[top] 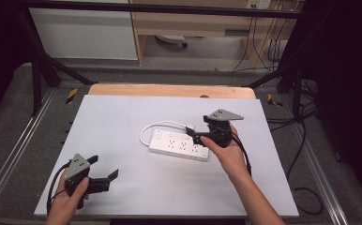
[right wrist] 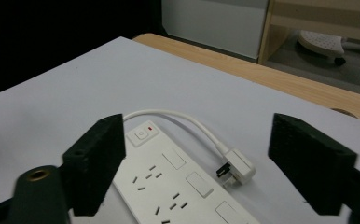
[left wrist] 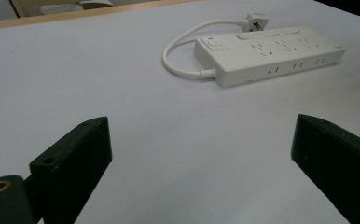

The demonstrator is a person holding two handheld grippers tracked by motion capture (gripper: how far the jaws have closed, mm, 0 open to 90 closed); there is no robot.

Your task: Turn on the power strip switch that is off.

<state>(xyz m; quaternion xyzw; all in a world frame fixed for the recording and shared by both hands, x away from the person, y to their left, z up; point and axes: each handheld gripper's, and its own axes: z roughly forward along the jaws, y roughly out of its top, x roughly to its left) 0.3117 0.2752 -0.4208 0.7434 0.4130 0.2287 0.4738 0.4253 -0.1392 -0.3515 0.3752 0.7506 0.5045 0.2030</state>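
Hovering over the near end of the white power strip (top: 178,144), the right gripper (top: 194,134) is carrying its fingers spread wide with nothing between them. In the right gripper view the two black fingers (right wrist: 99,163) are framing the strip's sockets and the white plug (right wrist: 236,169), which suggests the hand is lining up on the plug rather than on the body of the strip. The plug is lying on the worktop (top: 123,117) just beside the strip's far long edge, and its short cable (top: 156,126) is looping from the switch end round to it, so the plug is sitting free and within easy reach of a pinch from above.

The strip itself is lying flat a little right of the middle of the pale worktop, sockets facing up, probably so the plug can be pushed straight down into one of them.

The left gripper (top: 105,168) is waiting at the near left corner, well apart from the strip, its fingers (left wrist: 75,158) likewise released and holding nothing. In the left gripper view it is pointing across the bare sheet toward the switch end of the strip (left wrist: 266,53); my guess is that it is being kept ready to steady the strip once the other hand is pressing on it, since a light strip on a smooth sheet is likely to slide.
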